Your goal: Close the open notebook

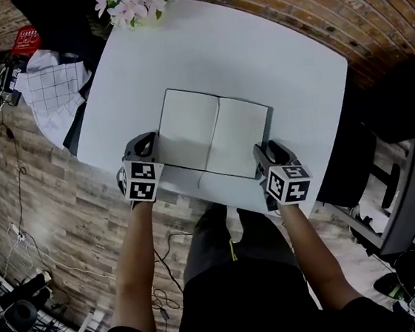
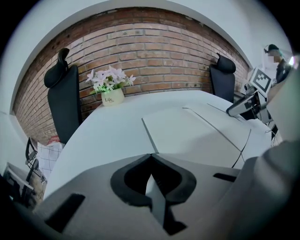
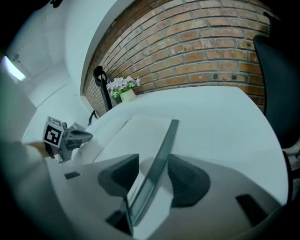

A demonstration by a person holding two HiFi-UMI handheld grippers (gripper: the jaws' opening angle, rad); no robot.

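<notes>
On the white table (image 1: 278, 64), toward its near edge and roughly midway along it, the notebook (image 1: 215, 134) lies open and flat, both blank pages facing up and a dark cover showing along its right side. The left gripper (image 2: 151, 156) sits at the notebook's near left corner, angled down toward the tabletop; its jaws are closed tip to tip, meeting right where the left page's edge ends. Only a pale sliver shows through the hollow behind the tips, and I cannot tell whether any paper is pinched there. The right gripper (image 3: 153, 180) is at the notebook's right edge near the near right corner, also pointing downward. Its jaws stand wide apart, with the dark right cover (image 3: 164, 145) raised a little off the table and running up between them. The left pad stands clear of the page, the right pad is close beside the cover, and neither presses on it, so the cover is not clamped. At the far edge of the table stands a small pot of pale flowers (image 2: 111, 86). Behind it is a brick wall (image 2: 164, 51), with a black chair (image 2: 63, 101) off the table's far left corner and another chair (image 2: 222, 79) at the far right.
</notes>
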